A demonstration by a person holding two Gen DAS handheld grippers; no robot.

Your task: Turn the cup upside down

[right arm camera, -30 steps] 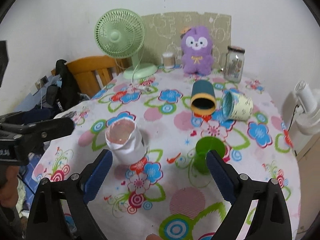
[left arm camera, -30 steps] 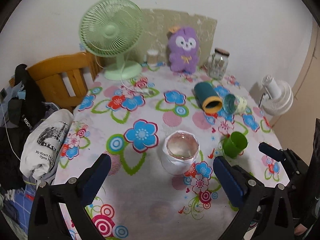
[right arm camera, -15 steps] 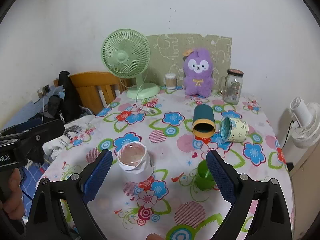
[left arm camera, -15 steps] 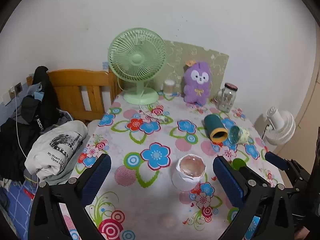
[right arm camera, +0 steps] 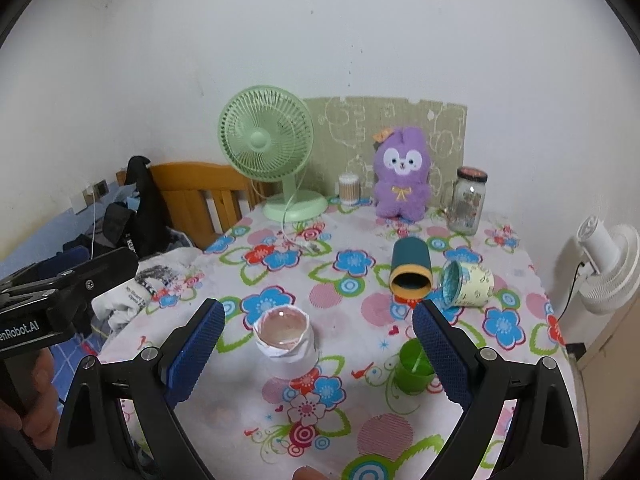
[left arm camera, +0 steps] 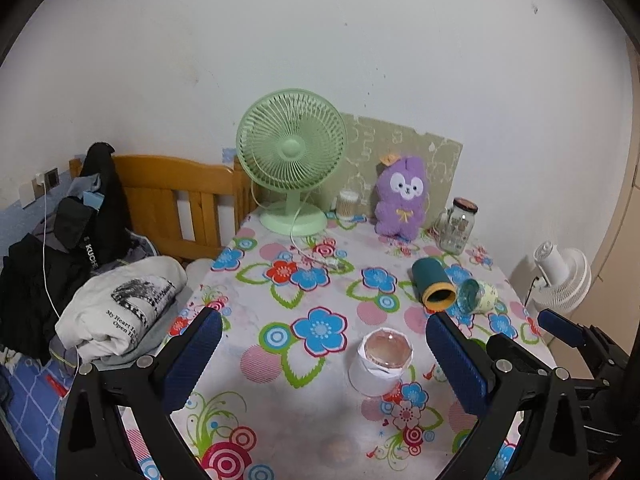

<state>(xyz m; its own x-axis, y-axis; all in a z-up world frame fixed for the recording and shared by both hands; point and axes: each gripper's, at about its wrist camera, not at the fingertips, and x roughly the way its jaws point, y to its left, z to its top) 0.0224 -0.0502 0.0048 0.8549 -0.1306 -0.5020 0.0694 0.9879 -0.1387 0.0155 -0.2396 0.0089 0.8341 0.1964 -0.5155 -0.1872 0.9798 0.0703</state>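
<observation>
Your left tongs (left arm camera: 323, 356) hang spread wide above the near edge of the worktop (left arm camera: 280, 420), gripping nothing, their blue-padded fingers (left arm camera: 192, 358) pointing toward the far edge and tilted down at the flowered cloth. Your right tongs (right arm camera: 318, 354) are held the same way, spread wide and empty, level with the left pair. In the right wrist view the black body of the left tongs reaches in from the left edge of the picture, with your hand (right arm camera: 38, 408) wrapped round its grip below.

The white cup (left arm camera: 380, 362) stands upright near the near edge of the worktop, mouth up, its rim crumpled and its inside pinkish. It sits between the fingers of the left tongs in that view but touches neither one. In the right wrist view the white cup (right arm camera: 286, 340) lies closer to the left finger.

A small green cup (right arm camera: 412, 368) stands upright just beside the right finger of the right tongs. Toward the right edge, a dark teal cup (right arm camera: 411, 272) with a yellow rim lies on its side, and a pale patterned cup (right arm camera: 466, 283) lies on its side beside it. Along the far edge stand a green fan (left arm camera: 291, 156), a purple plush toy (left arm camera: 402, 198) and a glass jar (left arm camera: 458, 226).
</observation>
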